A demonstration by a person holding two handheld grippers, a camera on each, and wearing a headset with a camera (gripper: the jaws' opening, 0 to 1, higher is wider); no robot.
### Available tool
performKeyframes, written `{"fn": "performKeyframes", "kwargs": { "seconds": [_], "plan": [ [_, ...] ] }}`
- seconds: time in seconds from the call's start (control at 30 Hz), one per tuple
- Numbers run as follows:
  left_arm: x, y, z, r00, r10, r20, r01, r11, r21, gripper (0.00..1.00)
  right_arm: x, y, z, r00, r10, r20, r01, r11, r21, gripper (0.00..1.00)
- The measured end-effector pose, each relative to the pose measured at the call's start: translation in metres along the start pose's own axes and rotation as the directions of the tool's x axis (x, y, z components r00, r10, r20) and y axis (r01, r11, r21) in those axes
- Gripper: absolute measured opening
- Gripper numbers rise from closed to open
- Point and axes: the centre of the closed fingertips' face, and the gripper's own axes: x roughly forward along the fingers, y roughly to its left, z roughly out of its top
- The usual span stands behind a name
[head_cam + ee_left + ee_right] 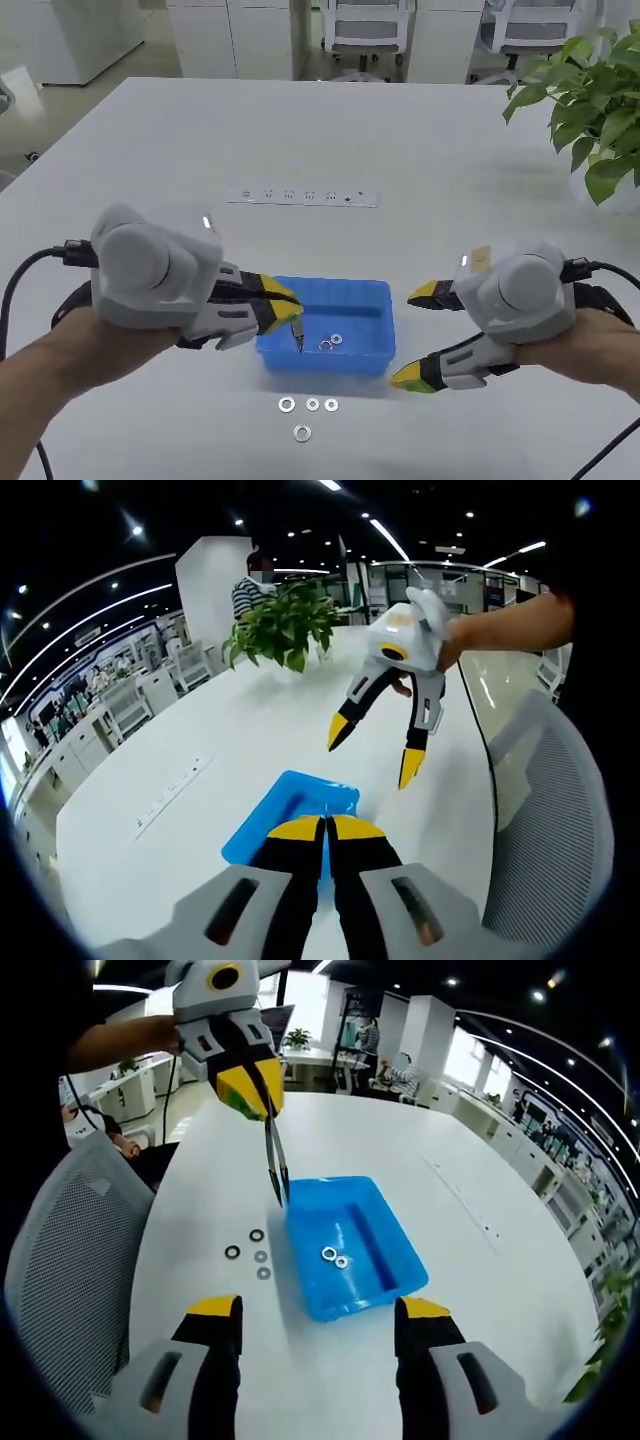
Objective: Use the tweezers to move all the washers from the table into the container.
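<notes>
Four washers [310, 408] are lying on the table [150, 430] near its front edge, just before the blue container [372, 298]. Two more are resting inside. The left gripper [288, 303] is clamping the tweezers [297, 336] over the container, and the right gripper [408, 337] is hovering at its right wall, jaws spread.

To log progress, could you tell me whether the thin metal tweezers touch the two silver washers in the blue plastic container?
Apart. The right gripper view shows bare container floor between the tweezers' tips and both washers.

Left hand-held gripper [325, 822] partly covers container [288, 798] (blue).
</notes>
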Motion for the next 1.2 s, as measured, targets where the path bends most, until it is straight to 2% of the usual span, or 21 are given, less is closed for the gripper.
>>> {"fn": "performKeyframes", "kwargs": {
  "seconds": [0.27, 0.43, 0.83, 1.0, 1.2],
  "plan": [
    [-0.005, -0.009, 0.001, 1.0000, -0.002, 0.000, 0.002, 1.000, 0.006, 0.06, -0.005, 0.005, 0.001, 0.9997, -0.016, 0.018, 0.015, 1.000, 0.012, 0.66],
    [-0.005, -0.018, -0.002, 0.9999, -0.011, 0.000, 0.011, 1.000, 0.009, 0.06, -0.006, 0.010, -0.001, 0.9995, -0.018, 0.026, 0.017, 1.000, 0.017, 0.68],
    [-0.003, -0.037, -0.022, 0.9994, -0.034, -0.008, 0.034, 0.999, 0.008, 0.06, -0.006, 0.018, 0.003, 0.9984, -0.026, 0.051, 0.025, 1.000, 0.019, 0.75],
    [-0.001, -0.042, -0.030, 0.9990, -0.041, -0.016, 0.041, 0.999, 0.000, 0.06, -0.003, 0.025, 0.002, 0.9983, -0.020, 0.055, 0.018, 1.000, 0.026, 0.79],
    [0.001, -0.045, -0.034, 0.9990, -0.044, -0.012, 0.044, 0.999, -0.011, 0.06, -0.002, 0.030, -0.001, 0.9980, -0.019, 0.060, 0.017, 0.999, 0.036, 0.84]
  ]
}}
